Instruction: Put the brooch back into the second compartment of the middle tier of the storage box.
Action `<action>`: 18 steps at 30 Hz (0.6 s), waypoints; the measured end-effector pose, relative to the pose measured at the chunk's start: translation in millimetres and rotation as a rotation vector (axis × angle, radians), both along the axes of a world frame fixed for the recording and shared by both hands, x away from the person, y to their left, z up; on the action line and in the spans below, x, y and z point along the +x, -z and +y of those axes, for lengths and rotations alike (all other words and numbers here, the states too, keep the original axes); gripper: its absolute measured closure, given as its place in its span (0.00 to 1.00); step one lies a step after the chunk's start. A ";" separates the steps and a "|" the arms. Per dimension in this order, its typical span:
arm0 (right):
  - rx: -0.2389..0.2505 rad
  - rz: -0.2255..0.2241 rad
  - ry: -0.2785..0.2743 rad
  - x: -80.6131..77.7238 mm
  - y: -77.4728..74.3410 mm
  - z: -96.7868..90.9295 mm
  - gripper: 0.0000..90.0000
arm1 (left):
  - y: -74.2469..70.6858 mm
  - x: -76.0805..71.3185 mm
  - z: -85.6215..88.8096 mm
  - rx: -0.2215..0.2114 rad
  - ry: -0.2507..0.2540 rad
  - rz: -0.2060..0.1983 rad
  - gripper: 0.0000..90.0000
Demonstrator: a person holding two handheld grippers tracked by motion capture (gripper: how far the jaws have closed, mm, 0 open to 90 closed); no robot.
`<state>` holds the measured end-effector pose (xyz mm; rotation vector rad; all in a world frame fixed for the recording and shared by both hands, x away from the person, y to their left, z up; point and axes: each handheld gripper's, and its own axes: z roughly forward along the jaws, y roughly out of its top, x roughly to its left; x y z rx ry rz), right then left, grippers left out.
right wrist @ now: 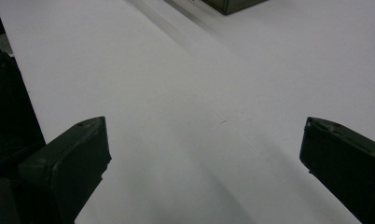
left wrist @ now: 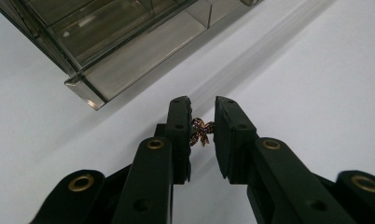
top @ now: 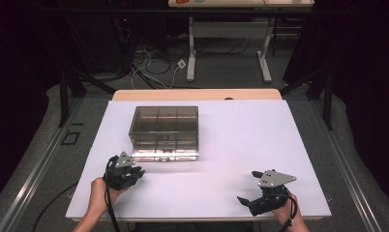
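Note:
A smoky clear plastic box [top: 164, 133] with several compartments stands on the white table top [top: 246, 140], left of centre. My left gripper [top: 137, 172] sits just in front of the box's near left corner. In the left gripper view its jaws [left wrist: 203, 105] are nearly closed on a small gold-brown ornament with dark stones [left wrist: 201, 131], held a little above the table, with the box corner [left wrist: 90, 93] close ahead. My right gripper [top: 248, 186] rests near the table's front right edge. In the right gripper view it stands [right wrist: 204, 140] open over bare table.
The wooden far edge of the table [top: 197, 94] lies behind the box. A white desk frame [top: 229, 43] and loose cables [top: 154, 65] are on the floor beyond. A corner of the box [right wrist: 232, 4] appears at the top of the right gripper view.

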<state>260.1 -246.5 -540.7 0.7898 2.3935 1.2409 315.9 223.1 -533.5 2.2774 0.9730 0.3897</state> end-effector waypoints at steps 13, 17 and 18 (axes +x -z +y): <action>0.005 0.001 0.007 0.1 0.9 0.8 0.01 | -5.4 -0.6 -3.1 -0.005 0.015 -0.019 0.85; -0.001 0.003 0.005 -0.1 -0.2 0.2 0.01 | -7.9 -0.5 -4.9 -0.002 0.022 -0.026 0.85; -0.001 0.002 0.005 -0.2 -0.2 0.3 0.01 | -8.4 -0.8 -5.8 -0.005 0.018 -0.035 0.85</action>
